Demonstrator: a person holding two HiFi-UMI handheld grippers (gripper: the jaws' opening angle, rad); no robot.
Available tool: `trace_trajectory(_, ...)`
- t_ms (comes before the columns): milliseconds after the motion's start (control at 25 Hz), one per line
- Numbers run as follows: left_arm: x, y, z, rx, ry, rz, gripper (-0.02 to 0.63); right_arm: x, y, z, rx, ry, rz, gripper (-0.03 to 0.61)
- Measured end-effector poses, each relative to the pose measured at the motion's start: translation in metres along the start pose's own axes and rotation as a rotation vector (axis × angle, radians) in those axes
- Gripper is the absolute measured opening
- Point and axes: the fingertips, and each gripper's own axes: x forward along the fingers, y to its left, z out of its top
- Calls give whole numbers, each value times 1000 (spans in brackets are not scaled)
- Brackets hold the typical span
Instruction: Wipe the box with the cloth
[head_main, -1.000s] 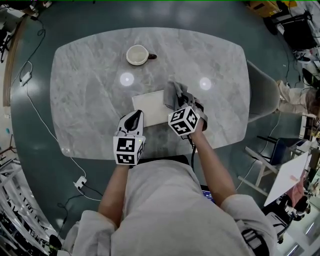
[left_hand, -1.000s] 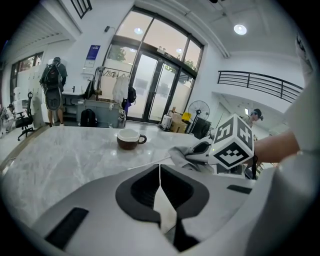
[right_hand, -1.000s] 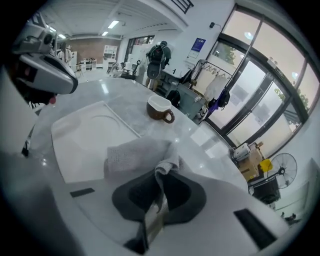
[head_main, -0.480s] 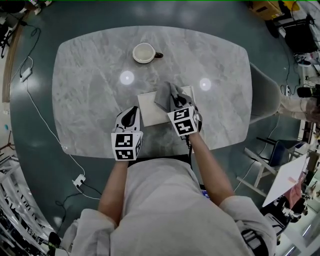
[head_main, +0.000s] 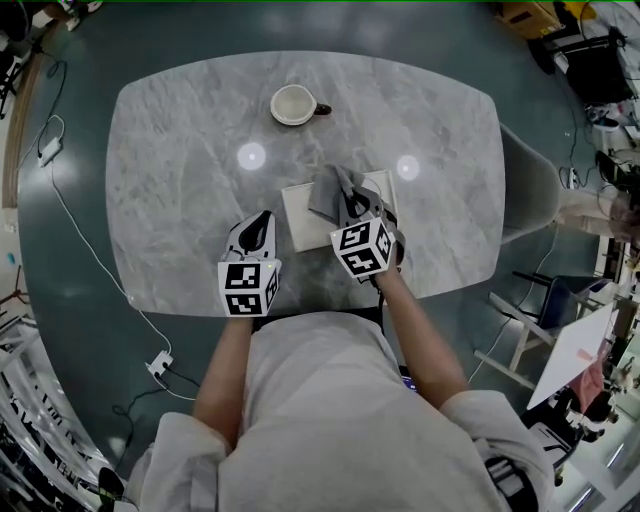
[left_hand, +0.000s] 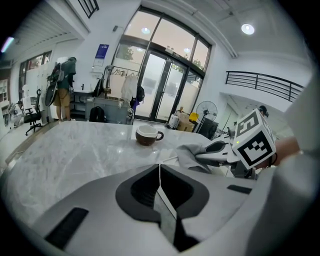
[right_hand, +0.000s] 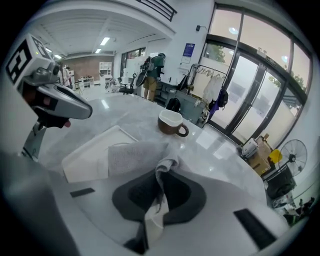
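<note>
**Right claw pinching the cloth on the box, left claw closed on nothing**

My right claw (right_hand: 160, 186) has its two jaws pressed in on a fold of the grey cloth (right_hand: 131, 156). The fabric rises in a ridge between them. From there it spreads forward and to the claw's left. It lies over the flat white box (right_hand: 85, 161), which sits directly ahead of and below this claw's tips. The cloth covers the part of the box top nearest the claw. The left portion of the top is bare.

My left claw (left_hand: 160, 182) is pressed together, the jaws meeting in a thin line with nothing between them. It sits off the box. The near left corner of the box is just ahead and to the right of this claw's tips, close by but not touching. From this claw, my right claw shows off to the right, its marker cube (left_hand: 256, 140) raised behind the cloth.

Both claws are over the near edge of the grey marble table (head_main: 180, 190). A cup (head_main: 293, 104), brown outside and white inside, stands upright well ahead of both claws. It is beyond the box, and its handle points to the right.
</note>
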Motion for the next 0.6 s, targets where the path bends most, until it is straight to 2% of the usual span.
trace_trajectory(280,-3,2,-10,-19,13,-3,28,3,33,17,-47,-27,79,34)
trace_trajectory(600,-12,24,-19,-37,27,37,29,11,65,41,-69,-58,153,34)
